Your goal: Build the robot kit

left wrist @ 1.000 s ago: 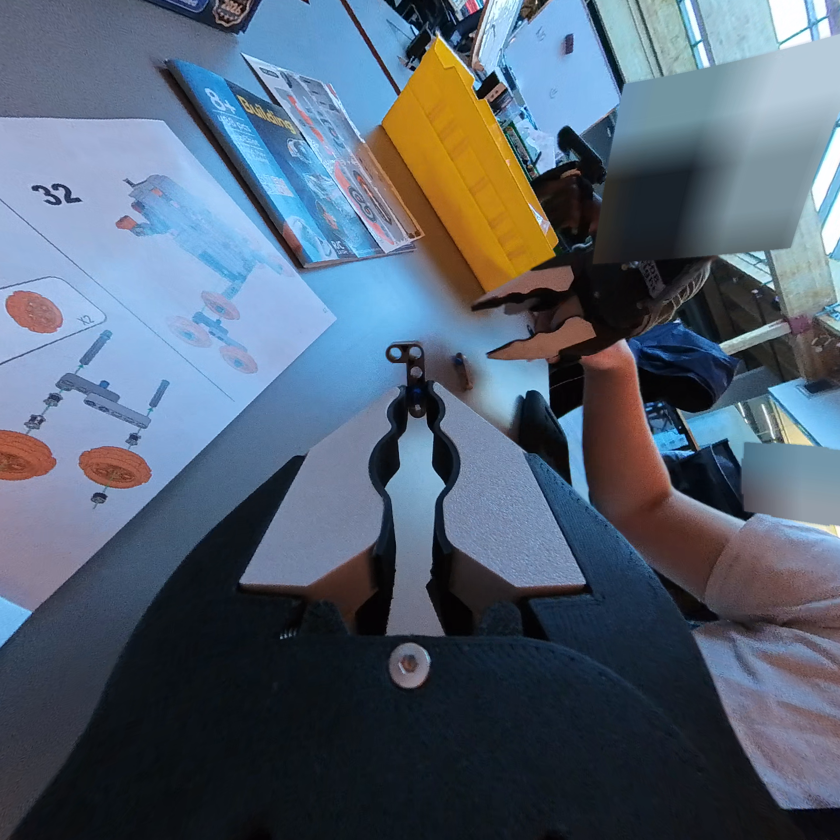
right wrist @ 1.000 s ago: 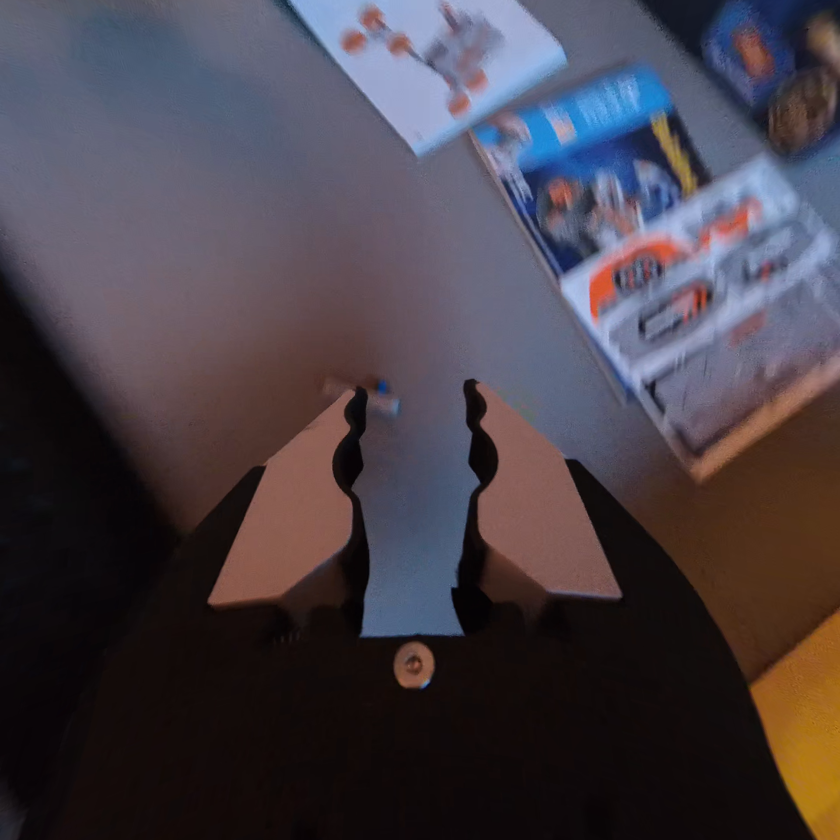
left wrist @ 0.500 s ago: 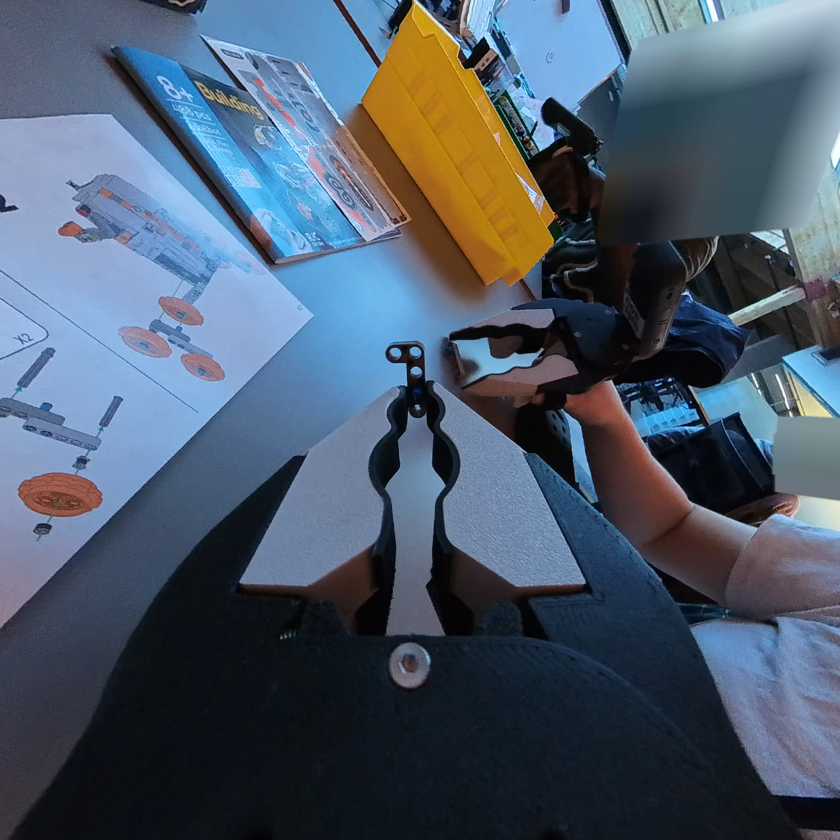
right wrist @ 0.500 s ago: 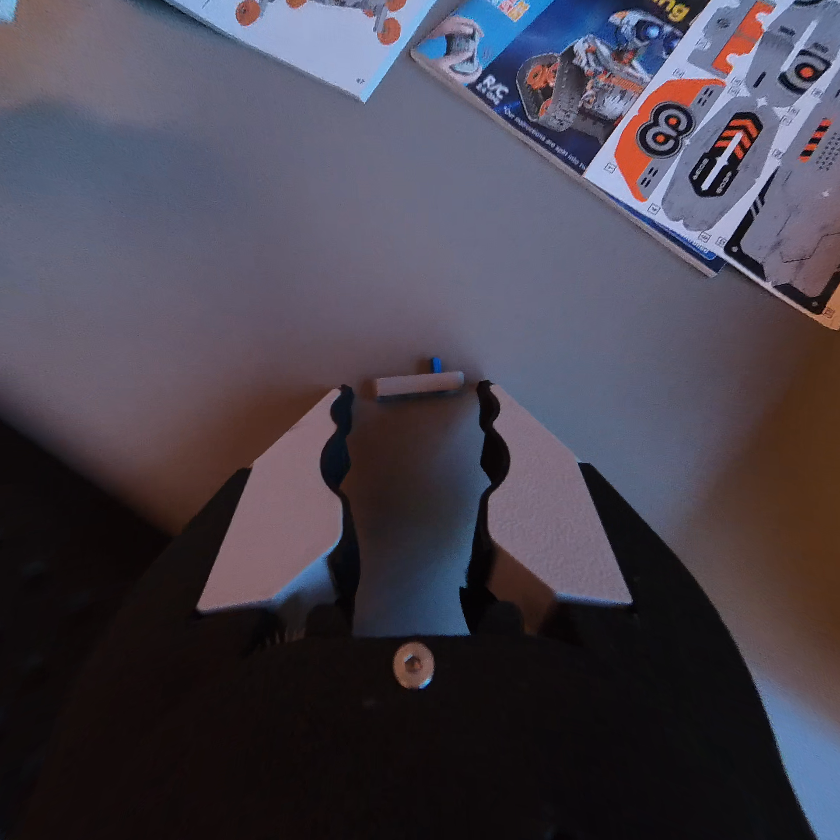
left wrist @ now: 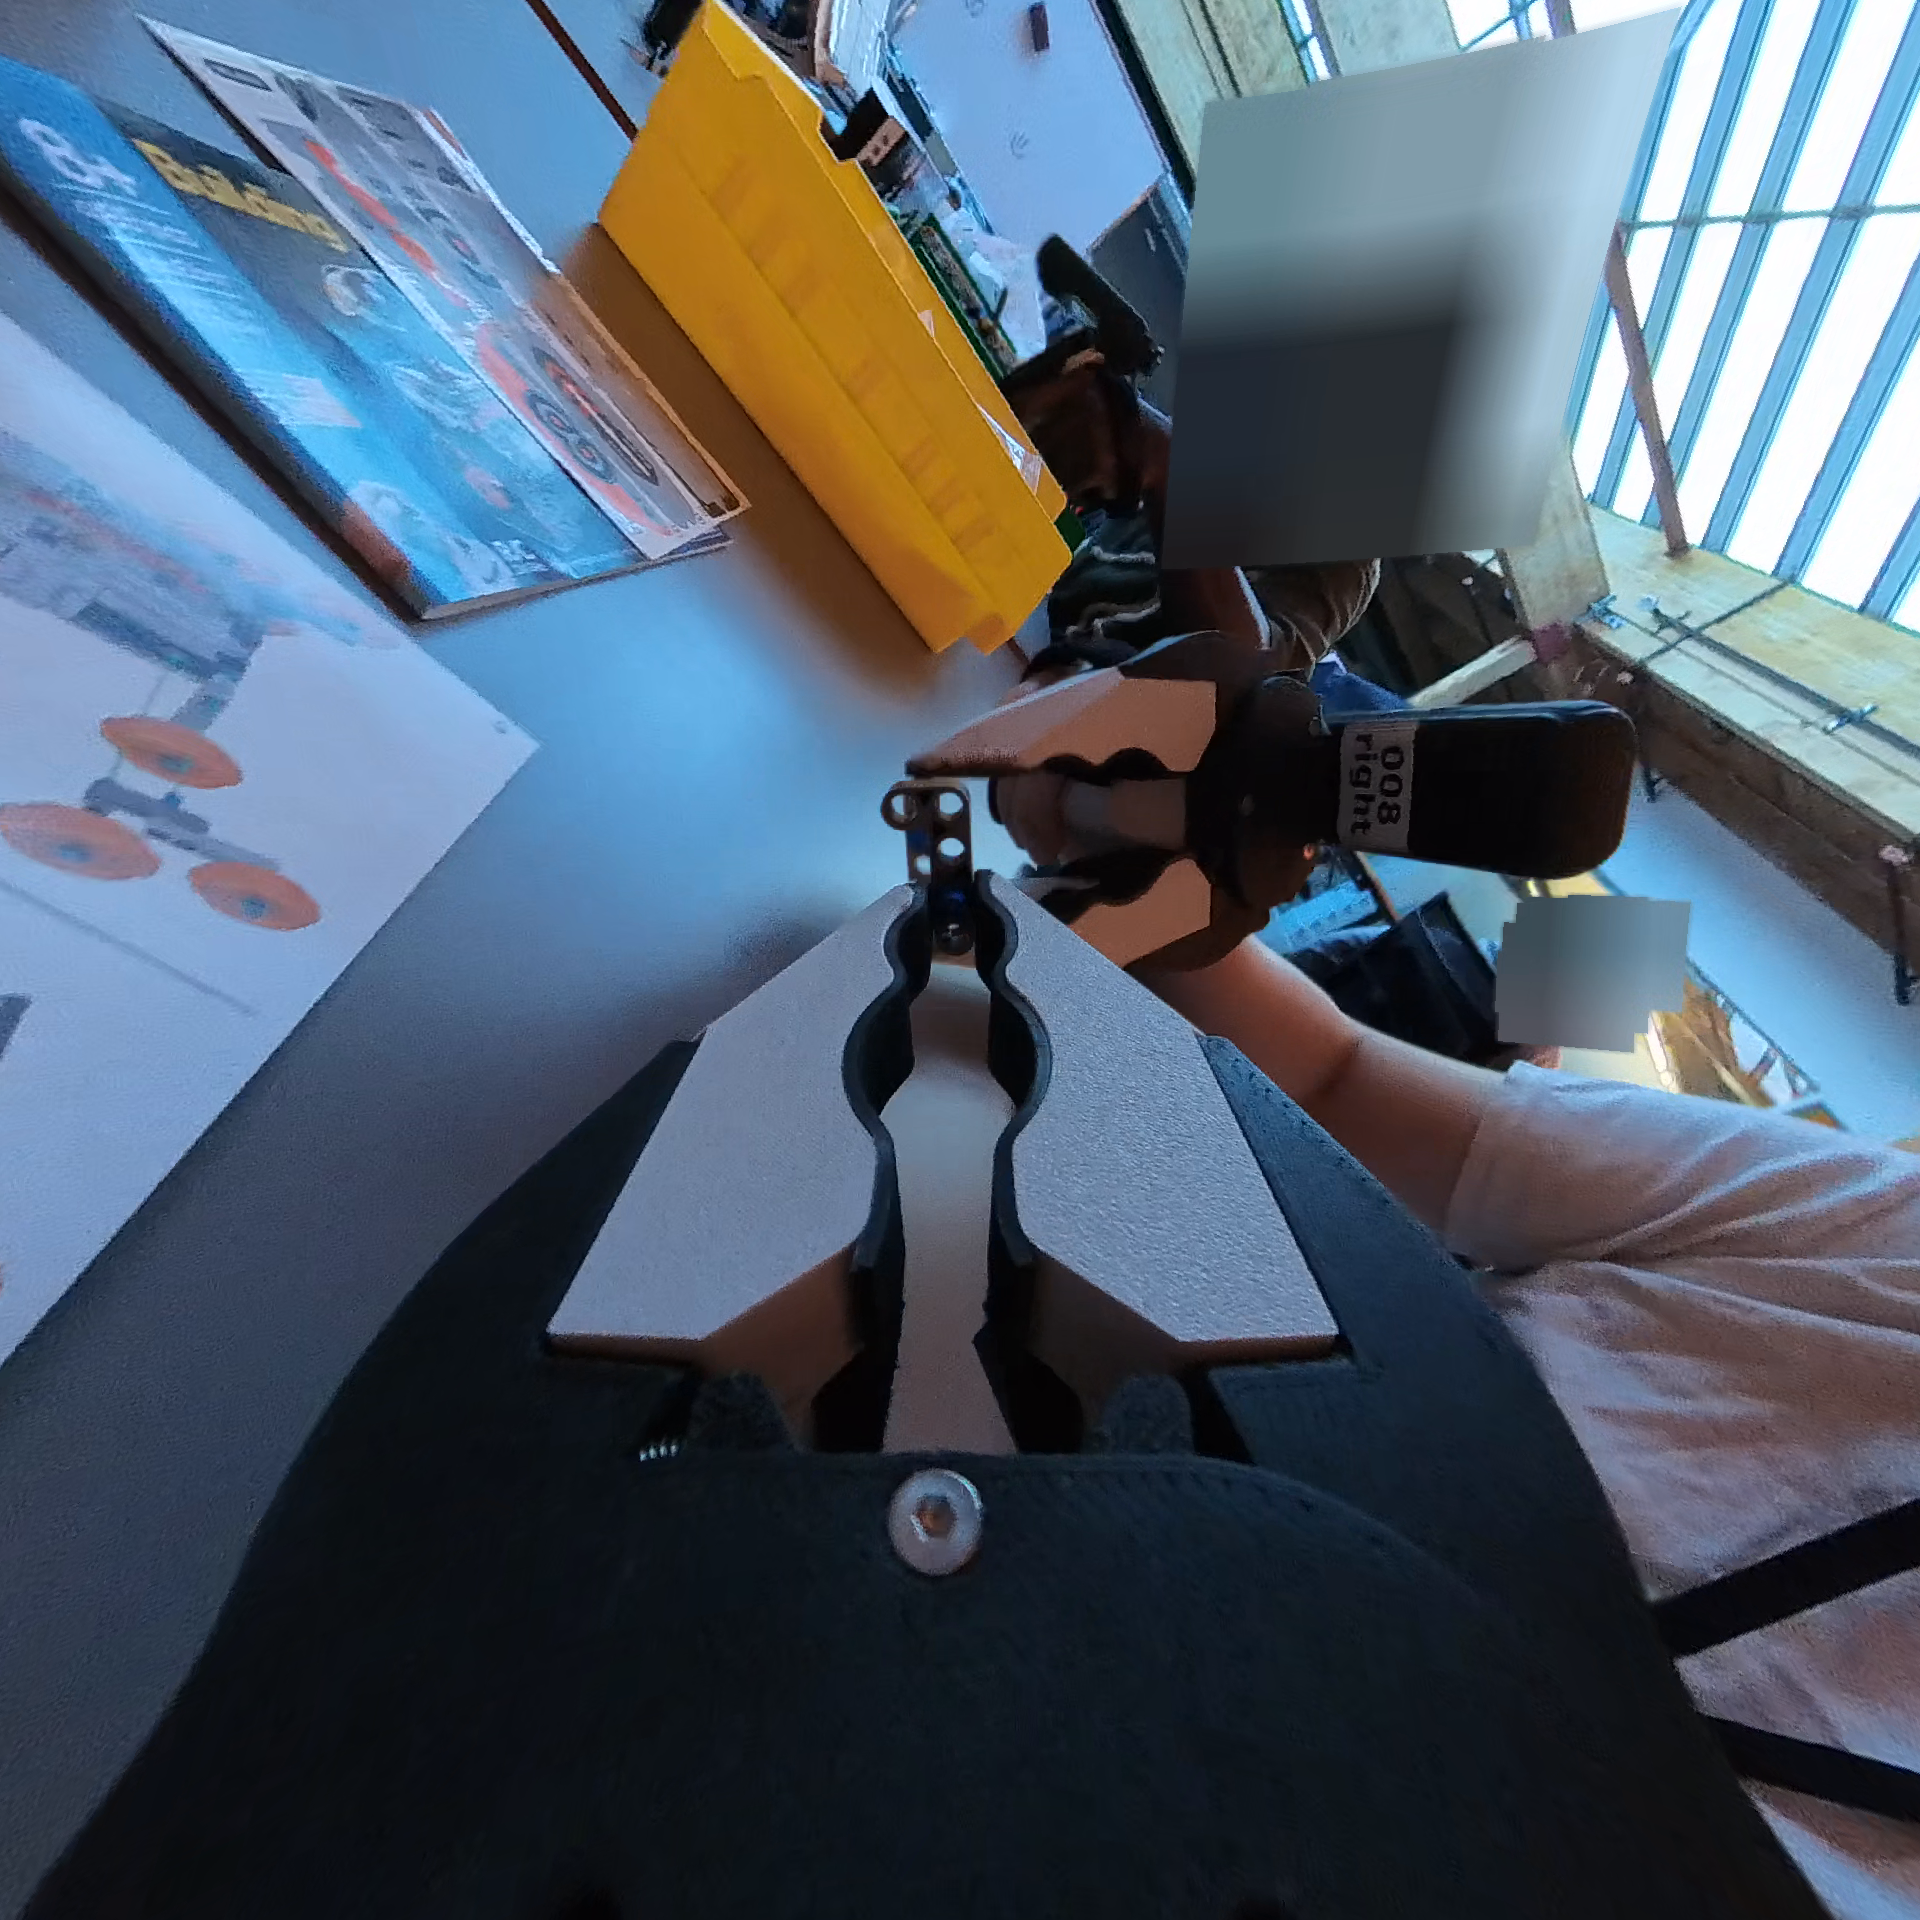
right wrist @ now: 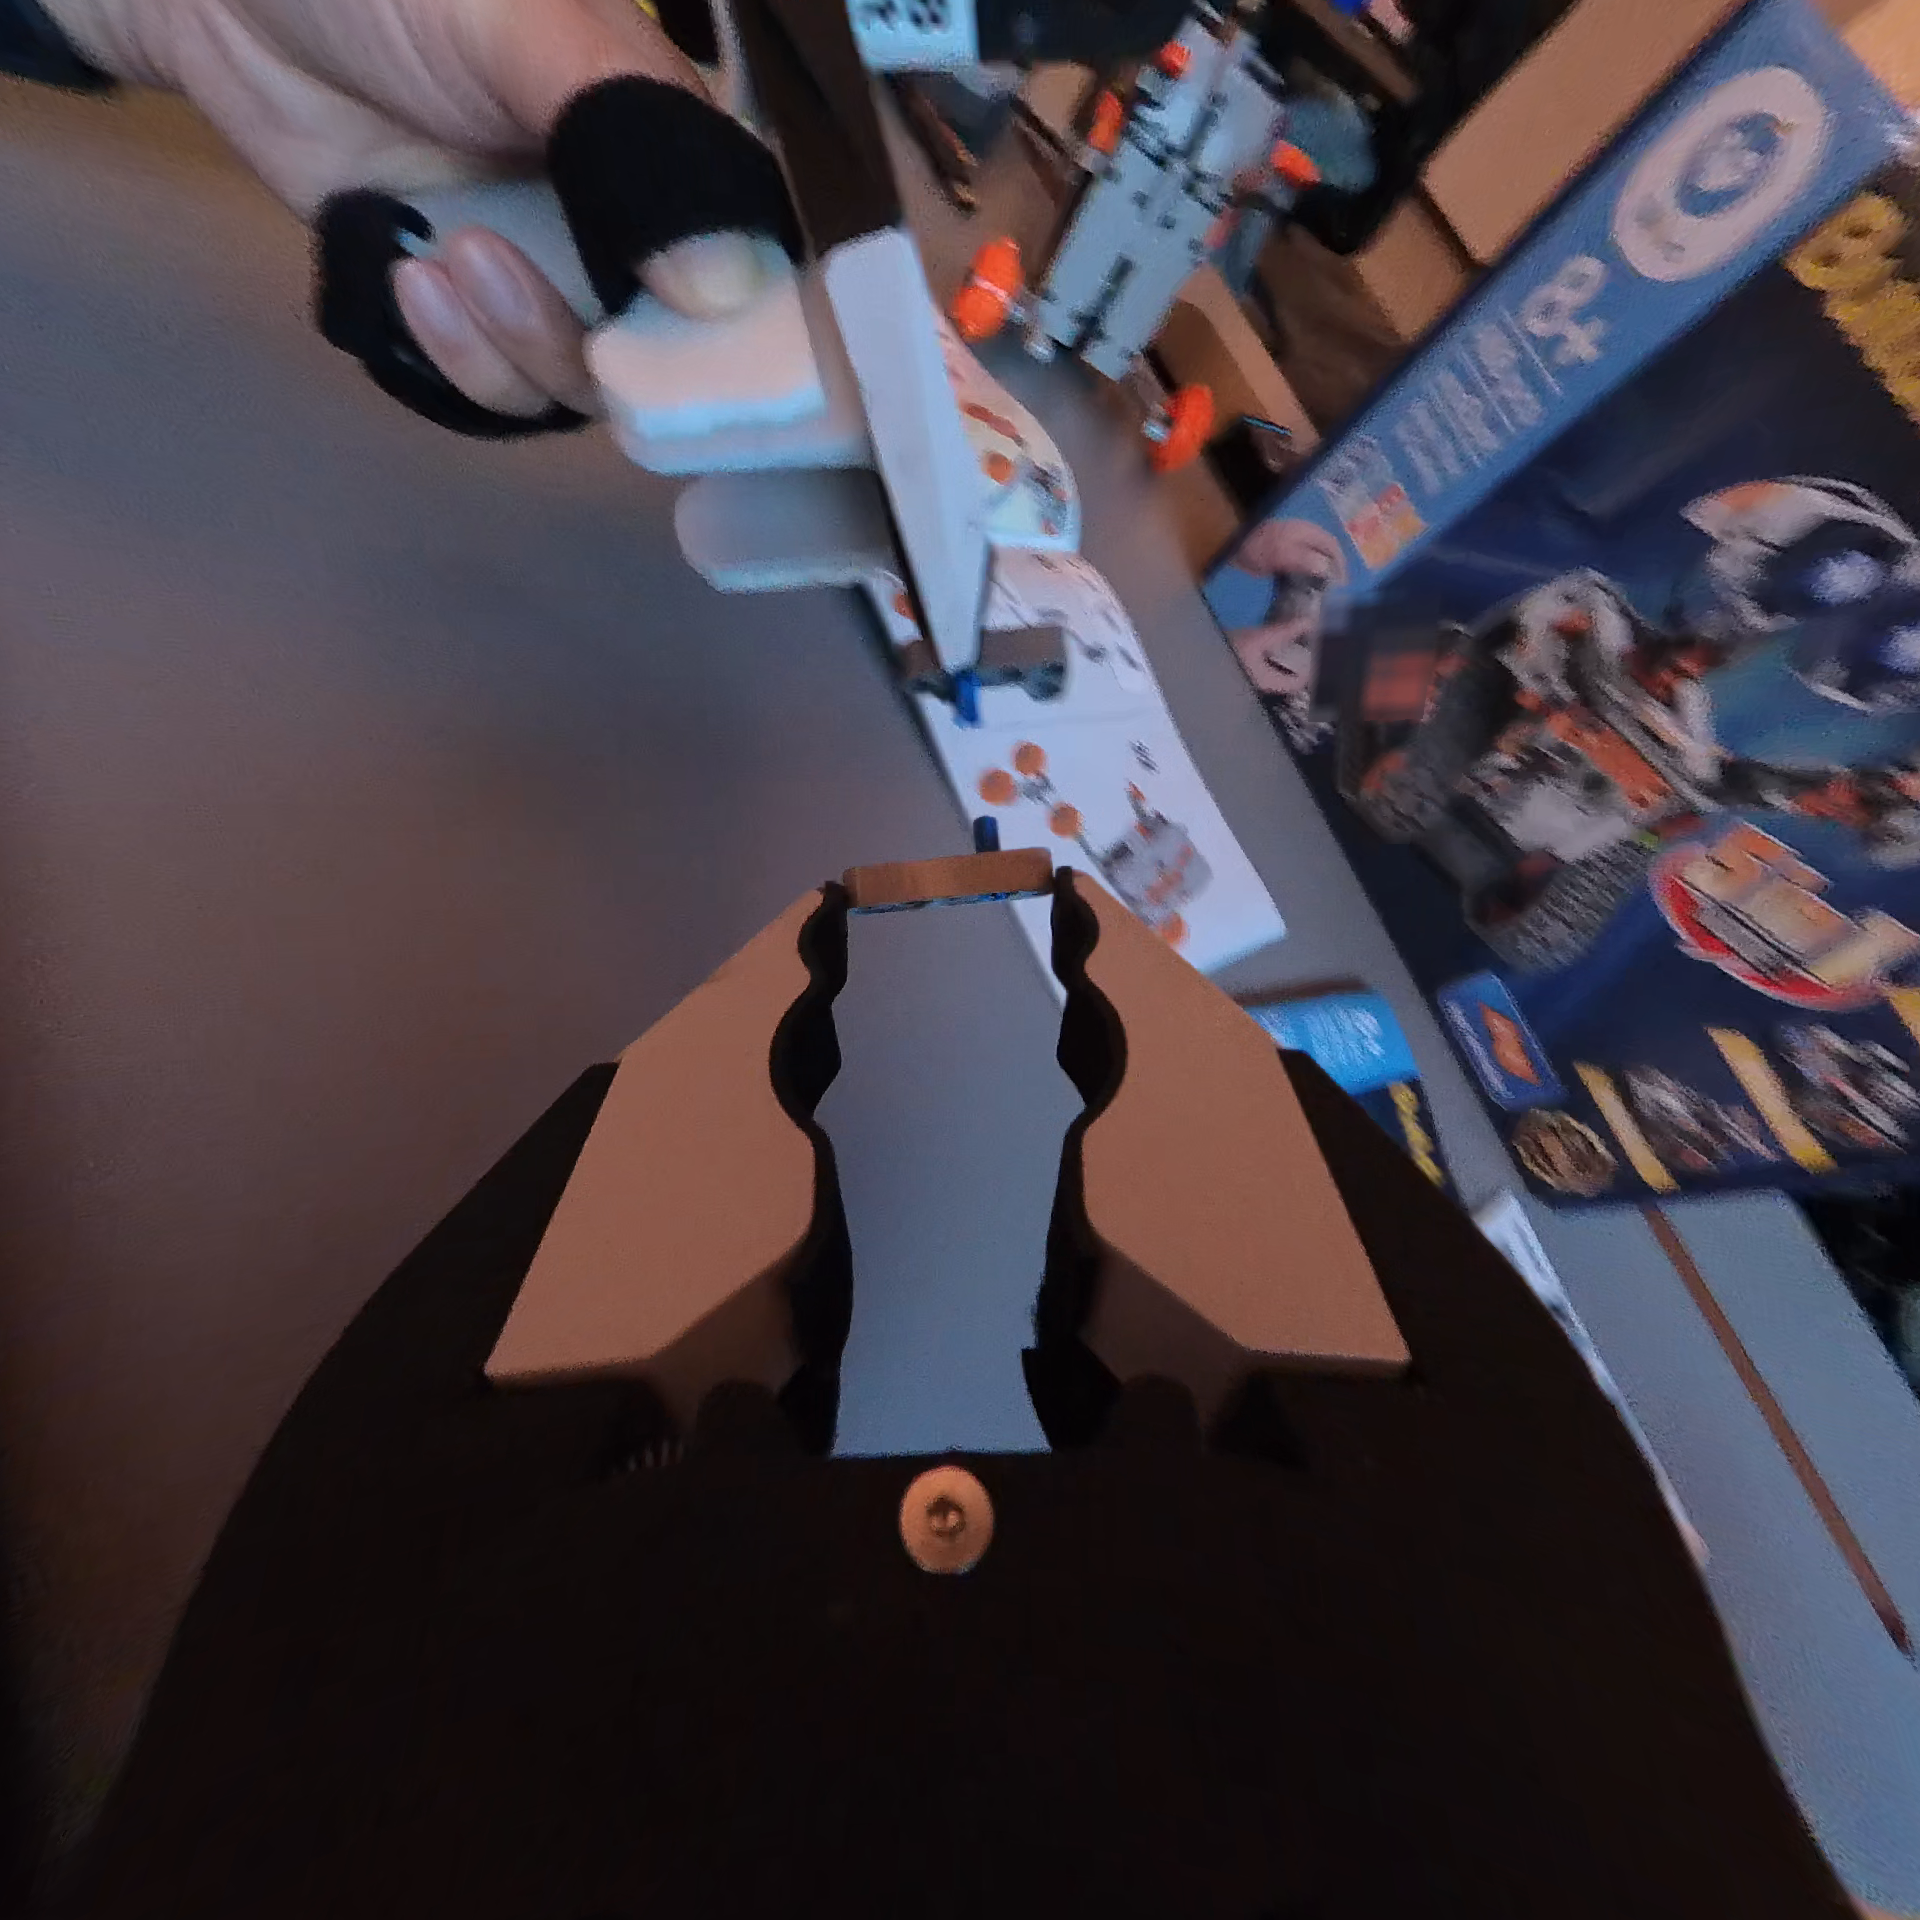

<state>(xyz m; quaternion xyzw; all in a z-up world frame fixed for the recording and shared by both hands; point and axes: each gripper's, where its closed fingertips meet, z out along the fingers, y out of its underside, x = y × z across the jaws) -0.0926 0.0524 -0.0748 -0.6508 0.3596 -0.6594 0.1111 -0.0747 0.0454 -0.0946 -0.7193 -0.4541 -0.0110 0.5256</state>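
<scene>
While left gripper [left wrist: 943, 902] pinches beam [left wrist: 935, 831]; right gripper [right wrist: 948, 891] now lifts bar [right wrist: 948, 878].

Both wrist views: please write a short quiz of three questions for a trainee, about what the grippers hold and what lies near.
1. True or false: the left gripper is open and empty.
2. The right gripper holds: A a wheel; B a short beam; C a booklet.
3. Fill in: the bin is ____ in colour.

Key: 1 false, it is shut on a dark holed bar; 2 B; 3 yellow.
</scene>
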